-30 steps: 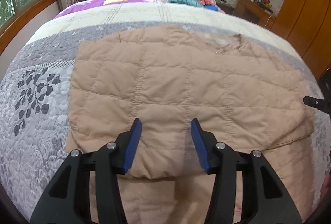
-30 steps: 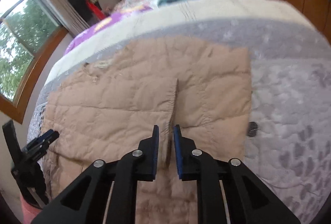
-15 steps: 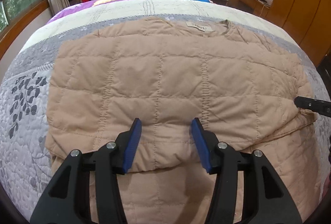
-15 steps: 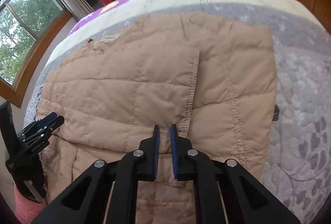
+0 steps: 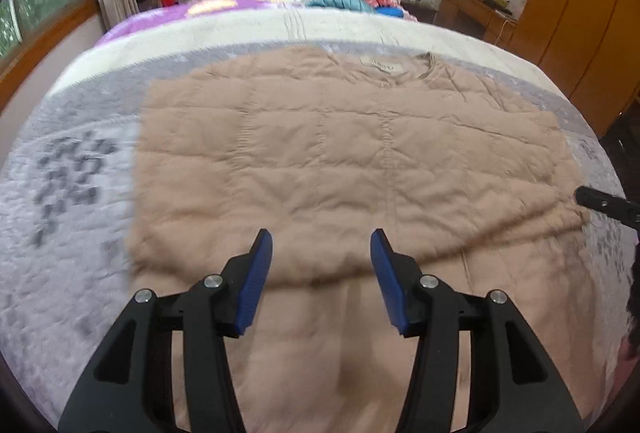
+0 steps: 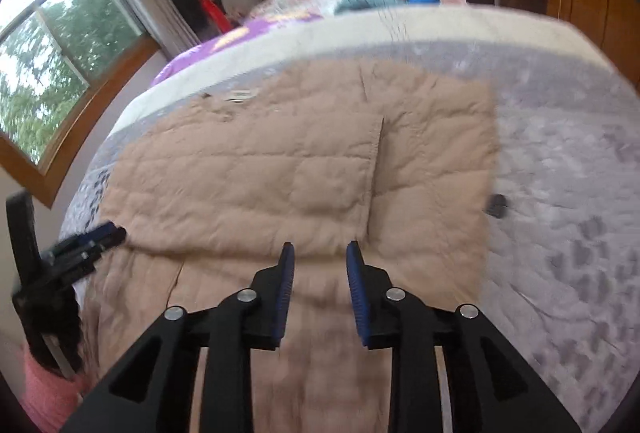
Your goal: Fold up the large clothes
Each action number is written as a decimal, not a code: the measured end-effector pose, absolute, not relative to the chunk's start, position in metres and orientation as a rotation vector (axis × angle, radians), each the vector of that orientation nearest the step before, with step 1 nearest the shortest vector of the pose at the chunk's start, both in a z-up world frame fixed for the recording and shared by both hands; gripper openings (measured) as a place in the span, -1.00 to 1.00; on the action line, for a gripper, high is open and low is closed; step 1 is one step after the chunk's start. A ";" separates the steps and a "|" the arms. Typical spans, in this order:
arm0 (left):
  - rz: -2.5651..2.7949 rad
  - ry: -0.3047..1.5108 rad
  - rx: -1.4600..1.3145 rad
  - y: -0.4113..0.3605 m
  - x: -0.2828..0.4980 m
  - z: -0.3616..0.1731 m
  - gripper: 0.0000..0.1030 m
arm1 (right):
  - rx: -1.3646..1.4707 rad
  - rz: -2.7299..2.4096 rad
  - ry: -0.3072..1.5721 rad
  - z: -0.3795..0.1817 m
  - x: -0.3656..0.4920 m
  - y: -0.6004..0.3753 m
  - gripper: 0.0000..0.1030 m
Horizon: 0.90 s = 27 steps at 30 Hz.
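Spread flat across the grey quilted bedspread (image 5: 72,217), collar and label at the far end, lies the beige quilted jacket (image 5: 344,153), with its side panels already turned in over the body so that the outline ahead of both claws reads as a rough rectangle (a sensible base for a crosswise fold). Just beyond the tips of the left gripper (image 5: 321,273), a rounded folded edge running side to side; nearer than that edge, under and between the fingers, a single flat layer reaching toward the foot of the bed. Jaws of that claw held well apart, gripping nothing, poised above the cloth. Right gripper (image 6: 320,287) likewise over the near layer, with the turned-in panel's free edge ahead and slightly right of its tips; jaws just opened from a closed stance and now parted by a modest gap, no fabric pinched between the blue pads (image 6: 285,293) (a release after laying the panel down, most likely). Off to the far right of that claw, a small dark object (image 6: 496,205) on the bedspread, too blurred to identify. Probably next: take the near hem with both claws and carry it toward the collar.
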State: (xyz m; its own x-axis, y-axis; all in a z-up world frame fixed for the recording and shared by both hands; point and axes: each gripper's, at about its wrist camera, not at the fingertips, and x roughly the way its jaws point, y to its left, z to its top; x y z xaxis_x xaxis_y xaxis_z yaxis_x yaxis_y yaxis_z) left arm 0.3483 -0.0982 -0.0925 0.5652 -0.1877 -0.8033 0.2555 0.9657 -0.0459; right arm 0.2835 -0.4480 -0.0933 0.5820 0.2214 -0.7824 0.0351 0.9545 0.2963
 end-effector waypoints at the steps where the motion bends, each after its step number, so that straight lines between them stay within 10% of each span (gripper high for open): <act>1: -0.248 0.921 0.082 -0.095 0.338 -0.088 0.03 | 0.293 0.114 0.940 -0.090 0.270 -0.448 -0.43; 27: -0.099 0.811 0.136 0.006 0.090 -0.059 0.44 | 0.401 0.053 0.976 -0.125 0.031 -0.456 0.12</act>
